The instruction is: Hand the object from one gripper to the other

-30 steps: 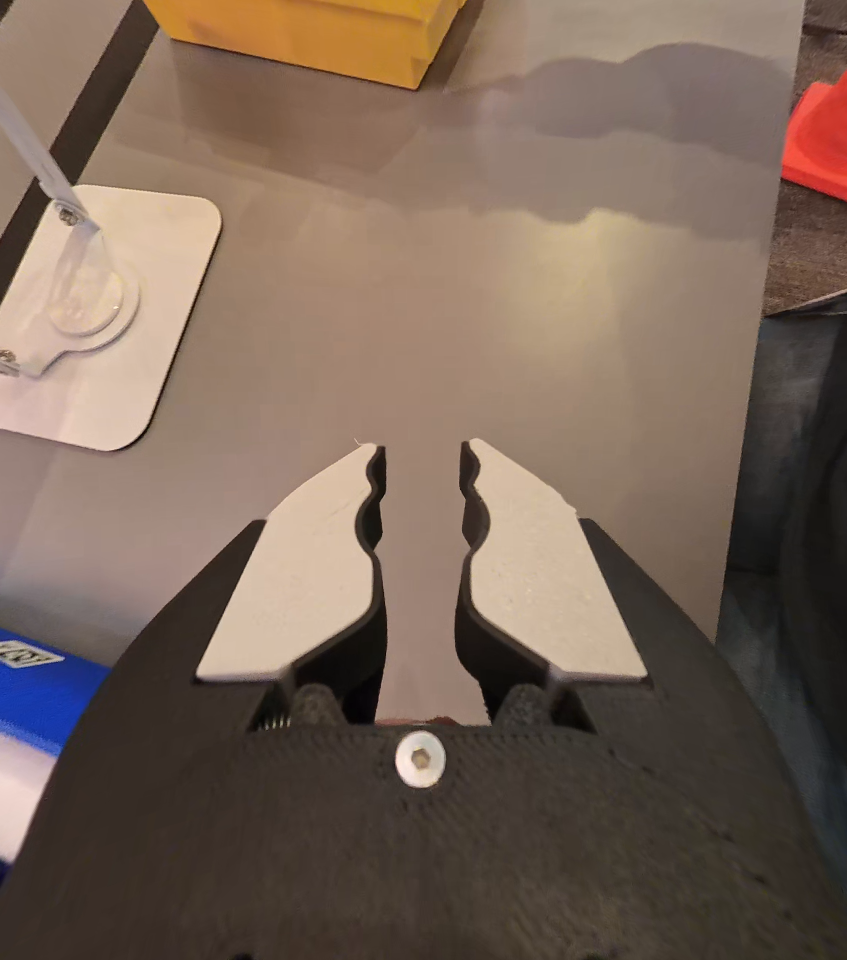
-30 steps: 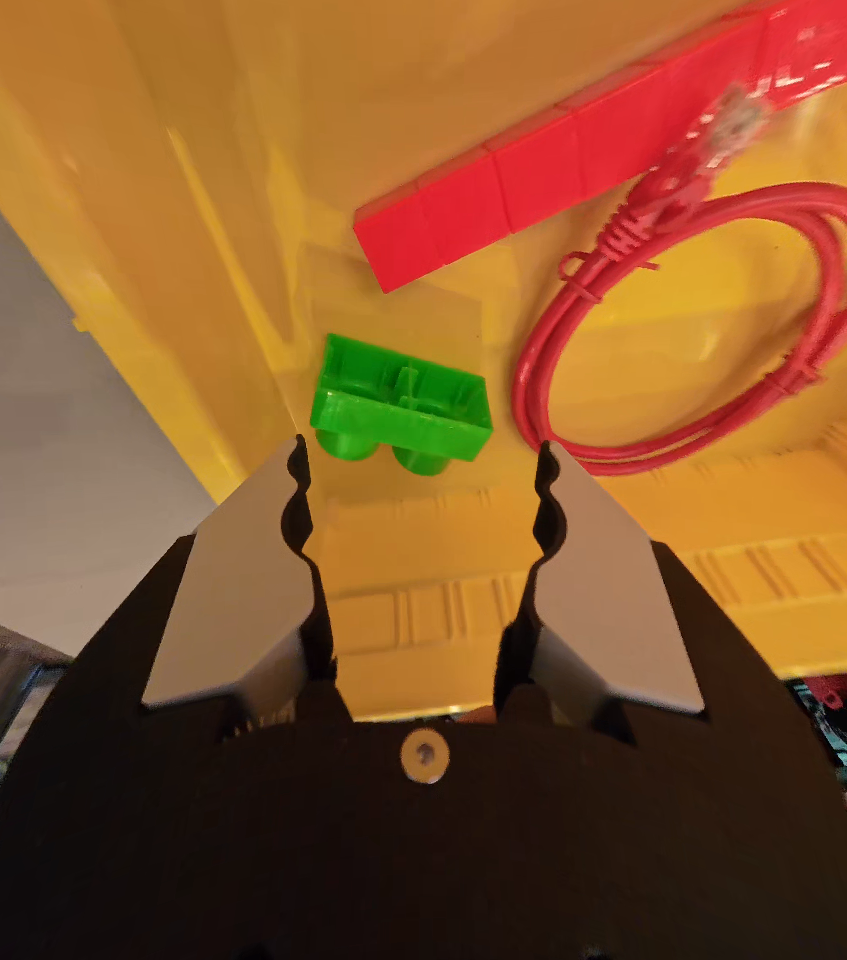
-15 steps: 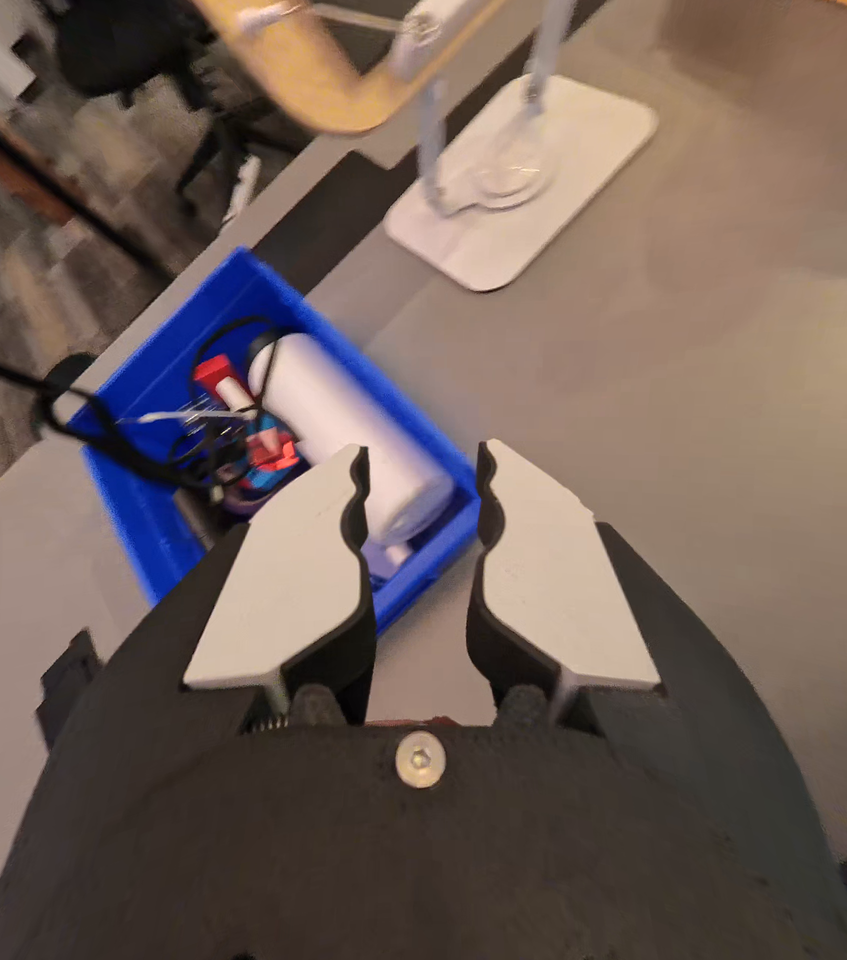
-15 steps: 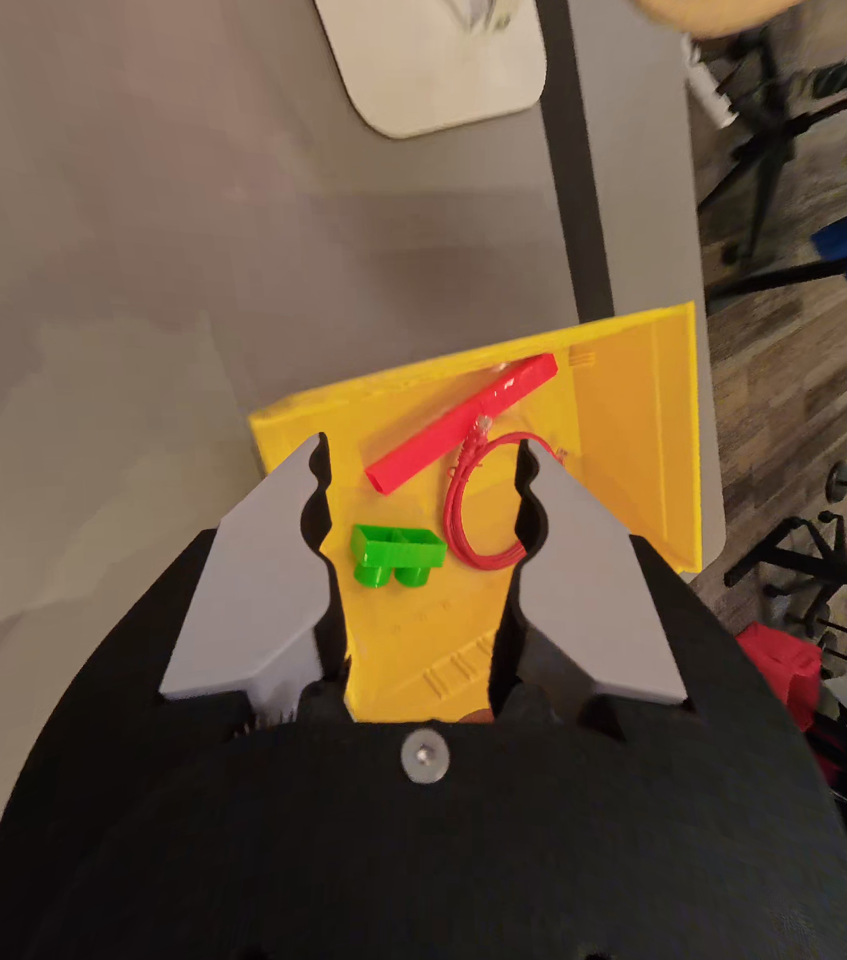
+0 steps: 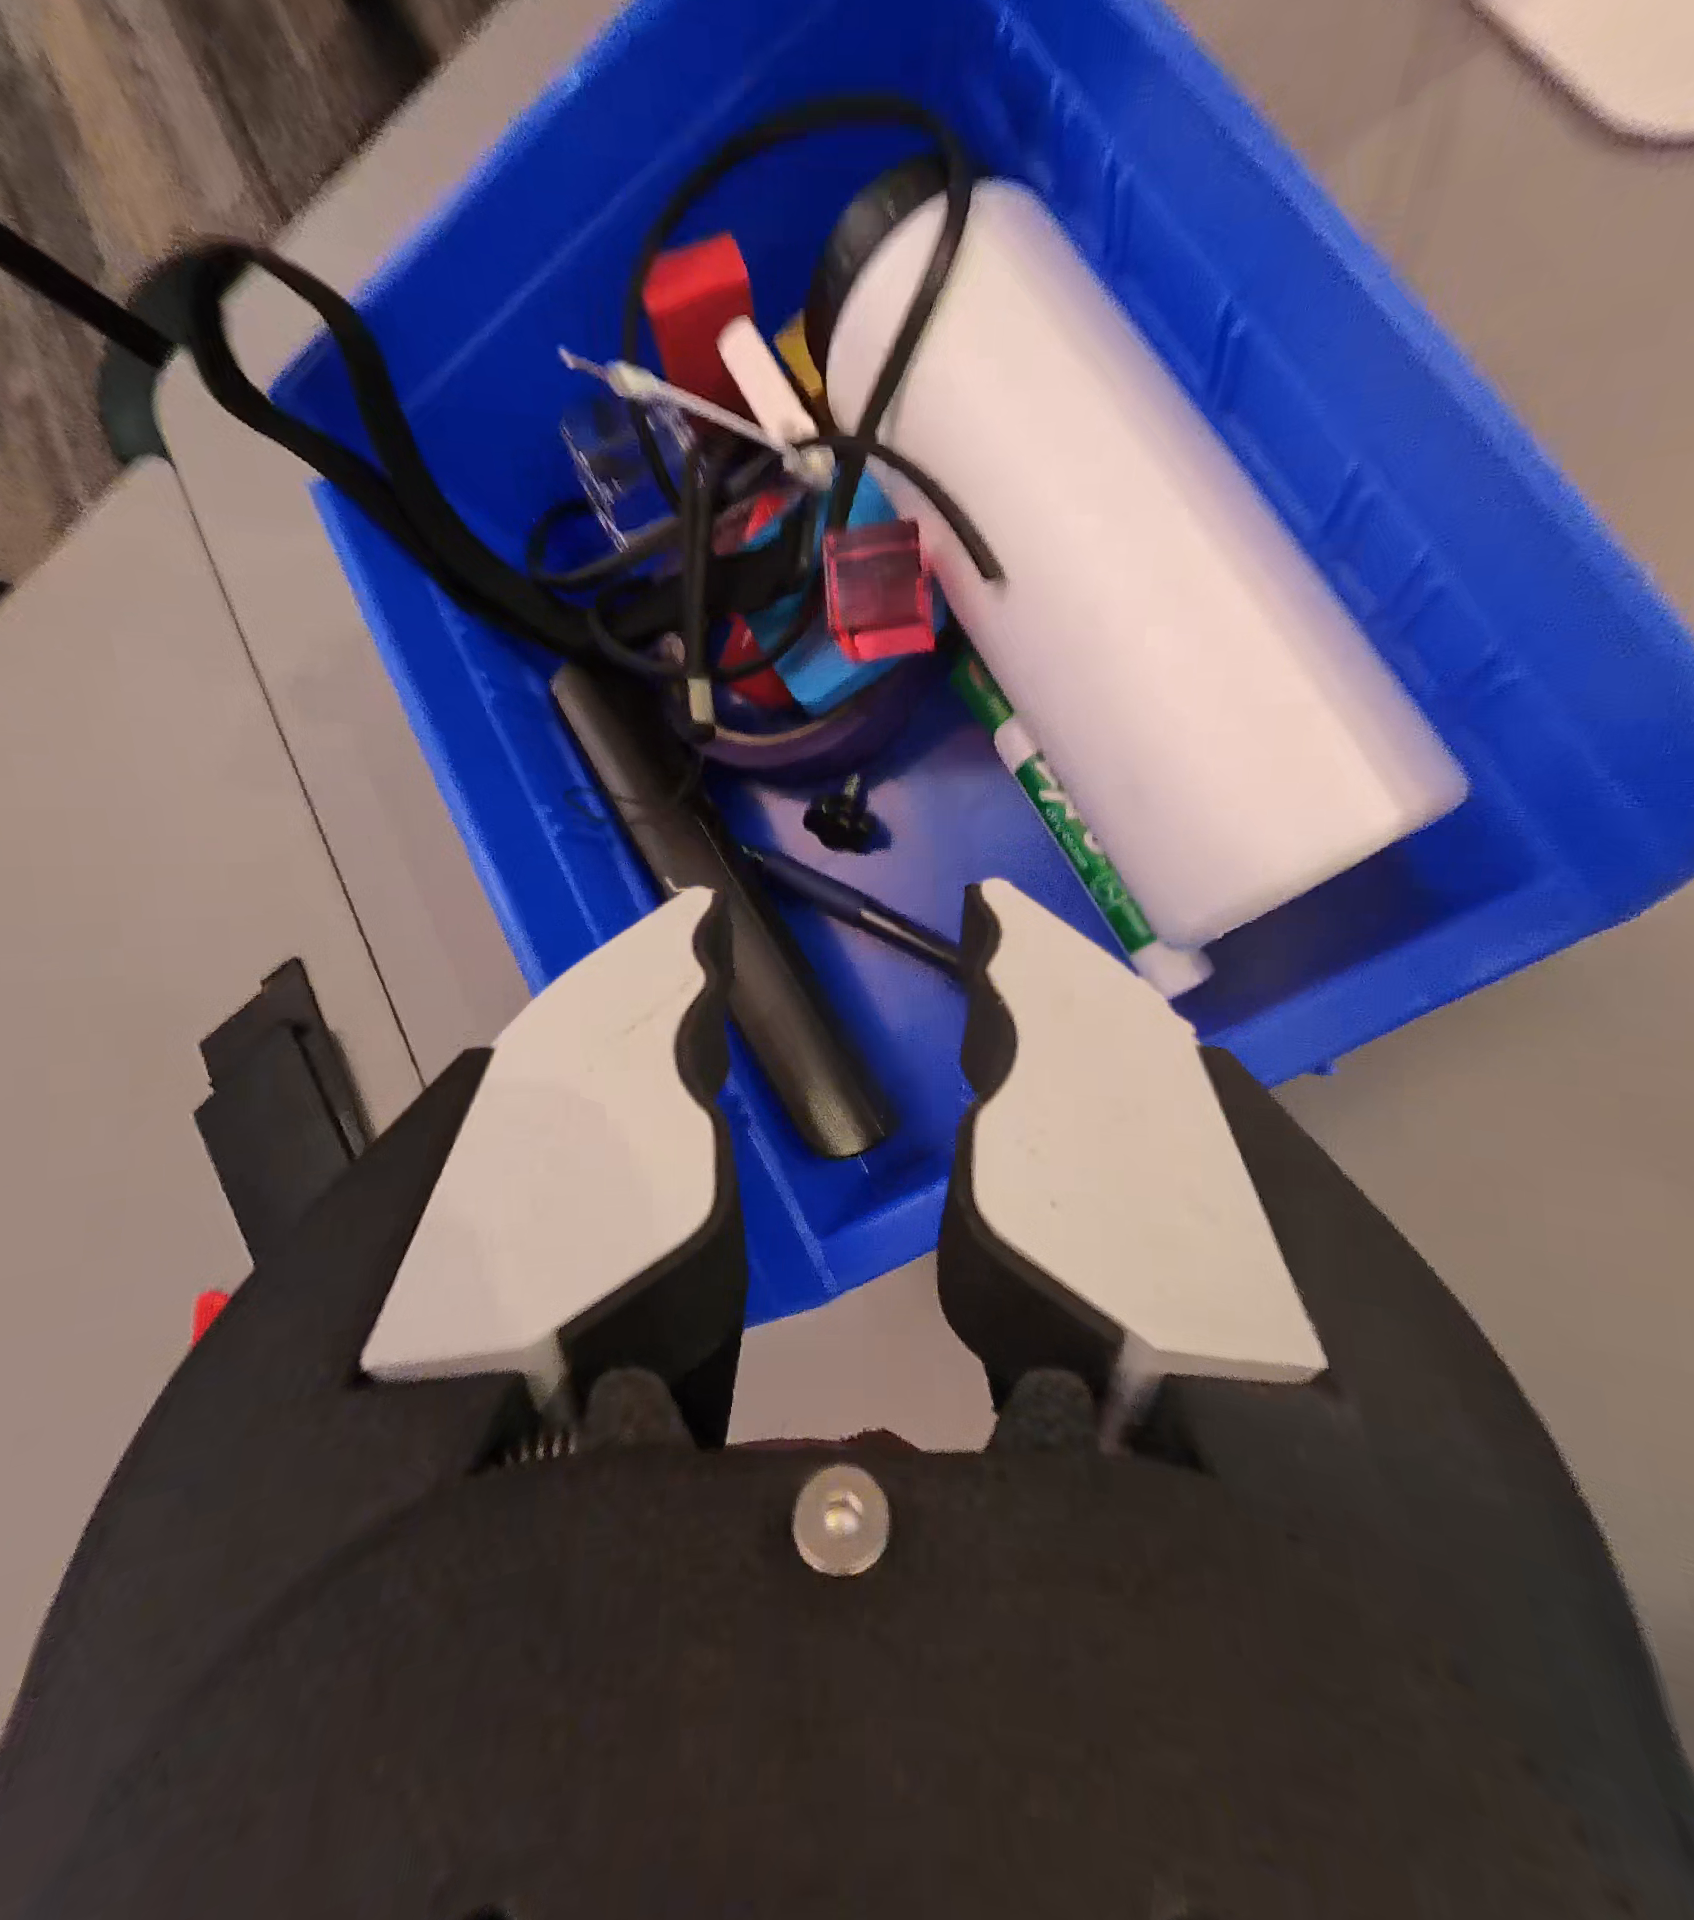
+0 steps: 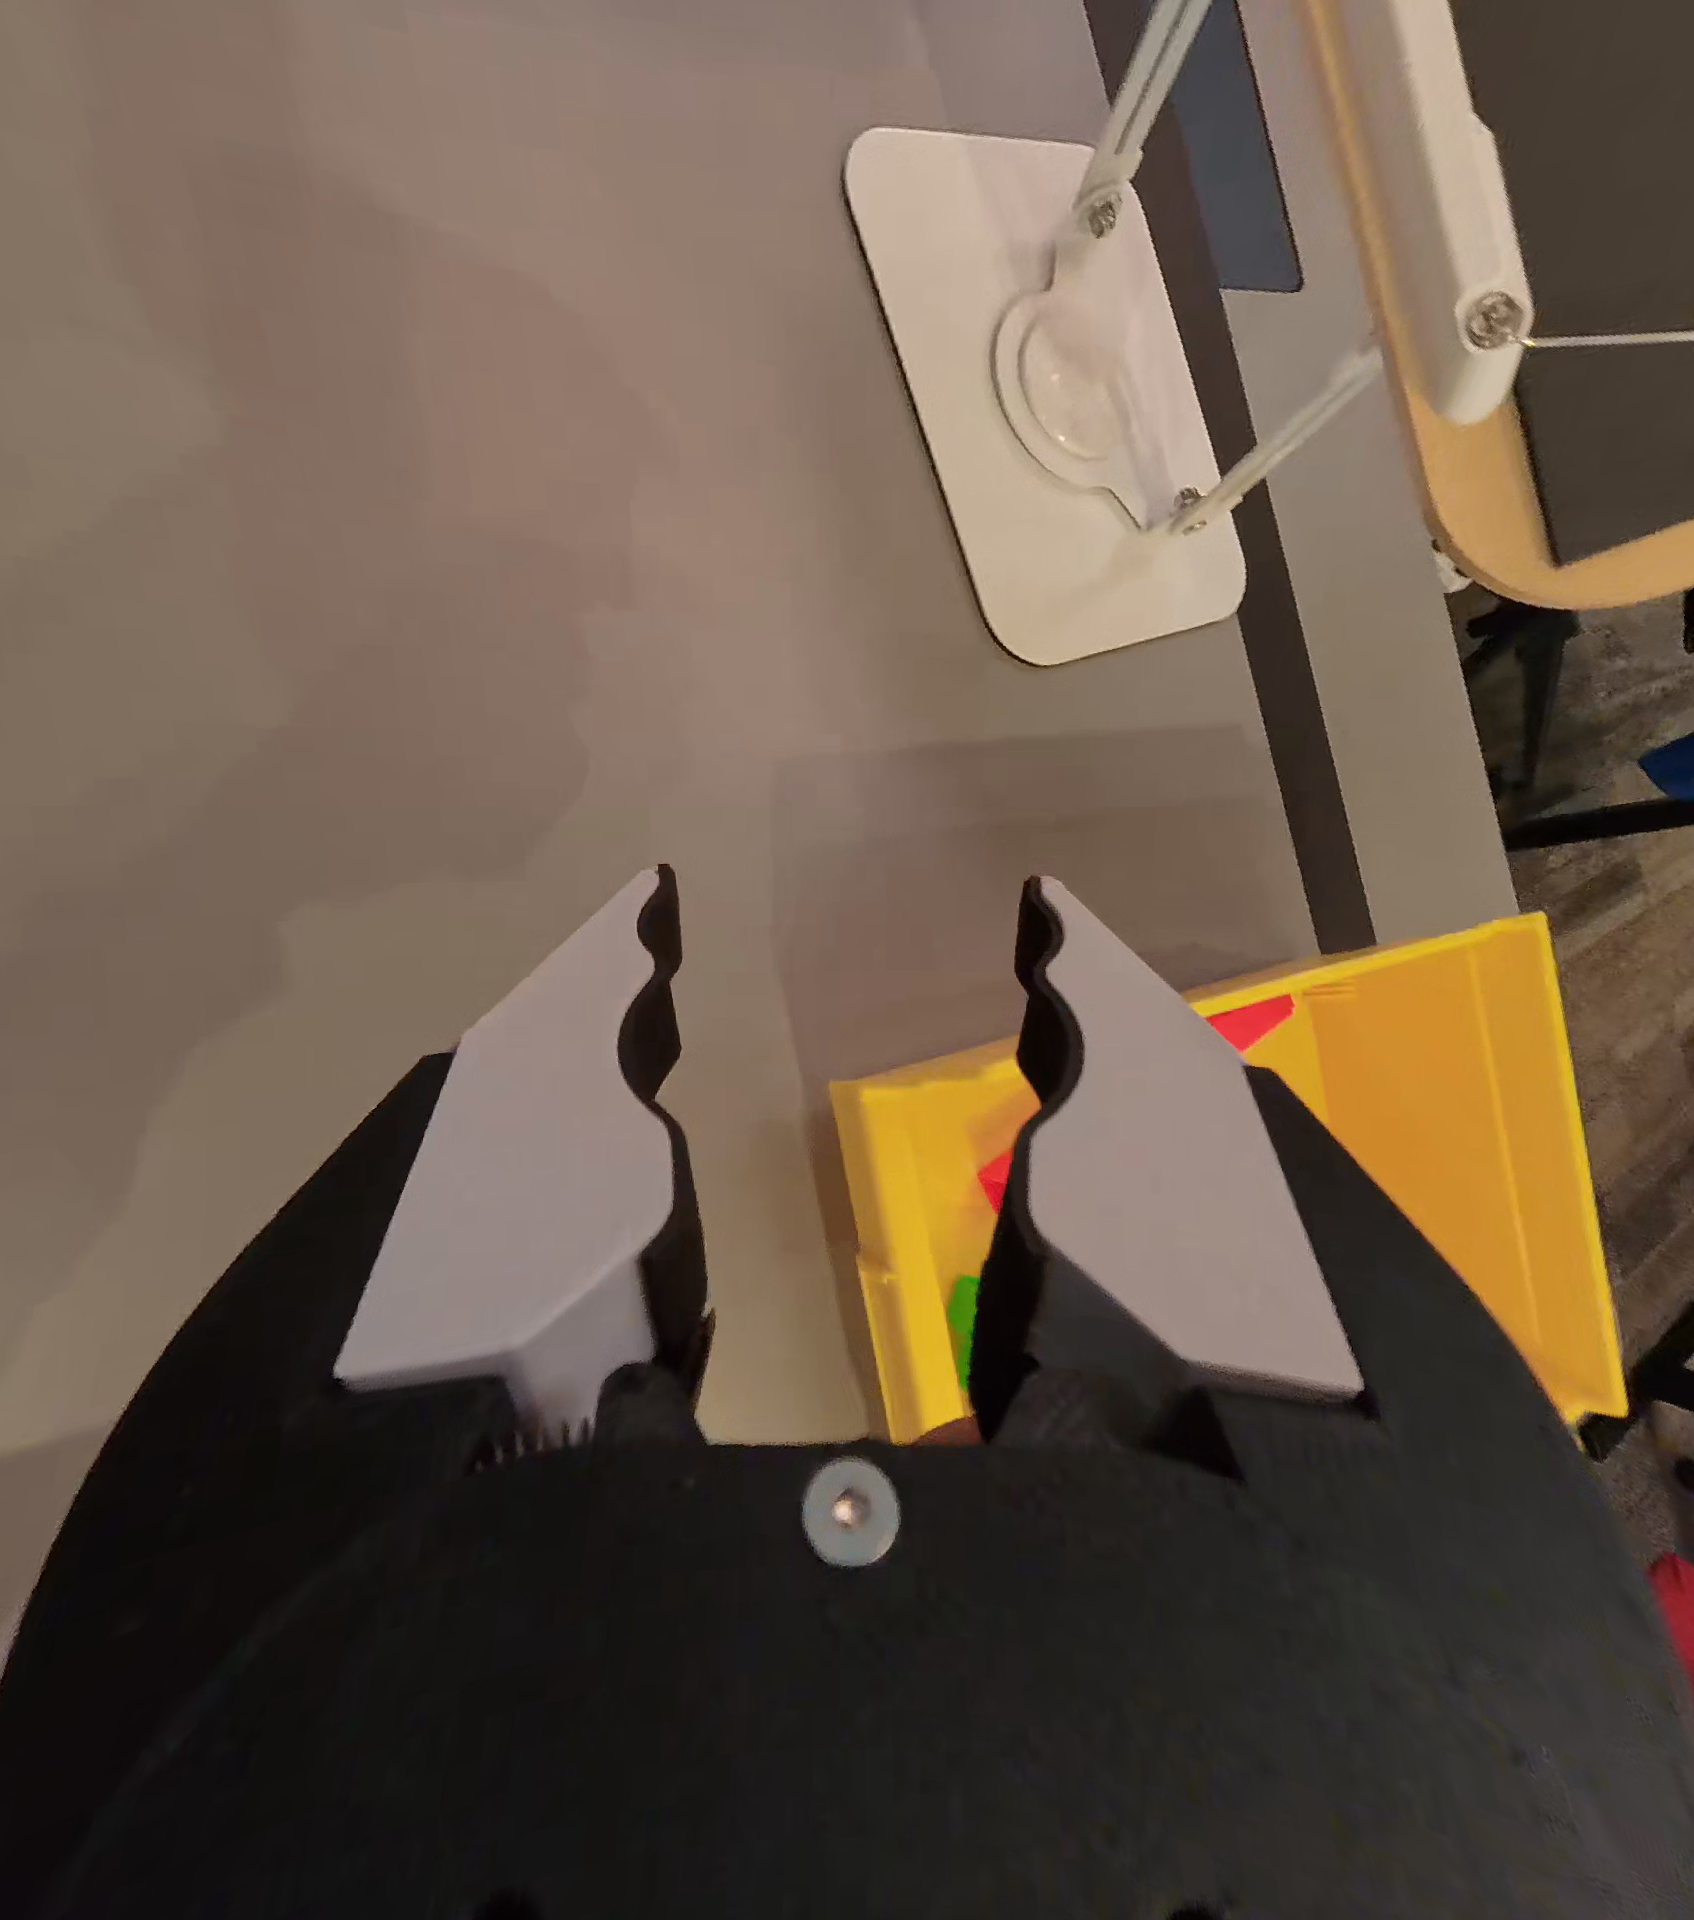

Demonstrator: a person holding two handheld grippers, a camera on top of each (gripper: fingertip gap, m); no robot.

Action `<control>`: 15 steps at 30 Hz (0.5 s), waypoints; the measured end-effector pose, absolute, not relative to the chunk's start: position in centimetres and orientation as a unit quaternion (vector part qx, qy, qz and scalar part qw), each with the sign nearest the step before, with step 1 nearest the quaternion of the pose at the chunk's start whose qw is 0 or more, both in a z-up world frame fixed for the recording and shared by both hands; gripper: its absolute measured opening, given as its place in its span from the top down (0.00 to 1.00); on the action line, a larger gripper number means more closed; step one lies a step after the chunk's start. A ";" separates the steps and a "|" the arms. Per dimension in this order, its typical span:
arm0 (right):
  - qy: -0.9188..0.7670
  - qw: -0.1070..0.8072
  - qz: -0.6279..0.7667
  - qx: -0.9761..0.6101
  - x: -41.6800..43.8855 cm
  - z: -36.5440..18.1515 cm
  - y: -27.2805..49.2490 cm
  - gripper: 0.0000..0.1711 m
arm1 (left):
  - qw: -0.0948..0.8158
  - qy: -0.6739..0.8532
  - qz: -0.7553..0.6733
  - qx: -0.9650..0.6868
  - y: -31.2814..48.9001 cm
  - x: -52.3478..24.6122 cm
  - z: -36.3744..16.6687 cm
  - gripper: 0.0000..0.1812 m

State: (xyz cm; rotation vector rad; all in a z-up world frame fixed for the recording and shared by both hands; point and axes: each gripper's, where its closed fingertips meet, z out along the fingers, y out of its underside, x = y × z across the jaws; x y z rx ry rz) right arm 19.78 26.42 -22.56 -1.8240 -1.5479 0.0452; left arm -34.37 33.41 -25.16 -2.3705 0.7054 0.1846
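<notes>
Left gripper (image 5: pixel 838 914) is spread open and empty right over the near end of the blue plastic bin (image 5: pixel 1508 499). Likeliest pick, I'd guess: the dark grey rod (image 5: pixel 760 977), directly under the tips, its long axis running roughly forward along the fingers. Right gripper (image 6: pixel 848 904) gapes empty above the grey table (image 6: pixel 355 468), beside the yellow plastic bin (image 6: pixel 1445 1101), so left's nearer.

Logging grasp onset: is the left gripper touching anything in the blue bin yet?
Apart. In the left wrist view the left gripper hangs above the blue bin, jaws open and empty, the bin's contents visible between them.
</notes>
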 end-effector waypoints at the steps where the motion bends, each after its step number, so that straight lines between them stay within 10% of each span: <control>1: -0.604 0.367 0.019 -0.707 19.4 -22.7 26.2 0.63 | 0.304 0.267 0.076 -0.911 33.4 -34.7 -26.1 0.77; 15: -0.623 0.378 0.045 -0.683 16.3 -23.9 24.8 0.64 | 0.209 0.130 0.208 -0.947 34.7 -38.7 -33.4 0.68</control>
